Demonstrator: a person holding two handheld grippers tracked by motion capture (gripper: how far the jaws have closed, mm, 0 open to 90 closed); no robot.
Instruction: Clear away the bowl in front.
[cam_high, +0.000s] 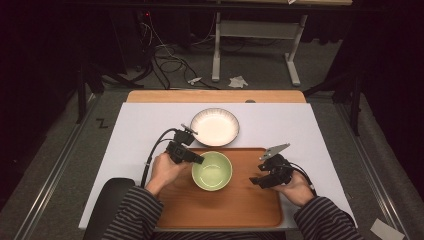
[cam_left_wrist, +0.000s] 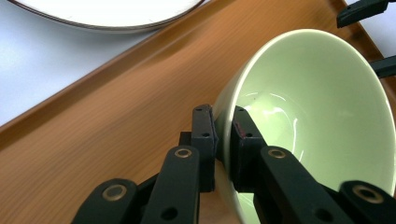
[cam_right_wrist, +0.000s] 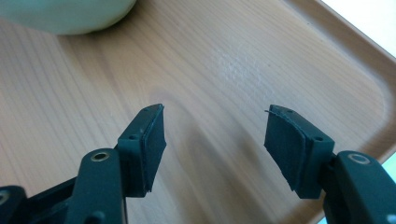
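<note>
The green bowl (cam_high: 212, 170) sits at the wooden tray's (cam_high: 225, 205) far left, with the left gripper (cam_high: 199, 159) clamped on its near-left rim, so that side is blocked. Just beyond the tray's far edge the white plate (cam_high: 215, 126) closes off the way forward. Bare tray lies right of the bowl, where the right gripper (cam_right_wrist: 215, 140) hovers, jaws spread wide.

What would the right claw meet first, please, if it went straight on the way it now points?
Most likely the bare wood of the tray. The right claw stands open and angles down at it, with nothing between its jaws. The green bowl sits farther along, off to one side, though depth is hard to judge.
</note>
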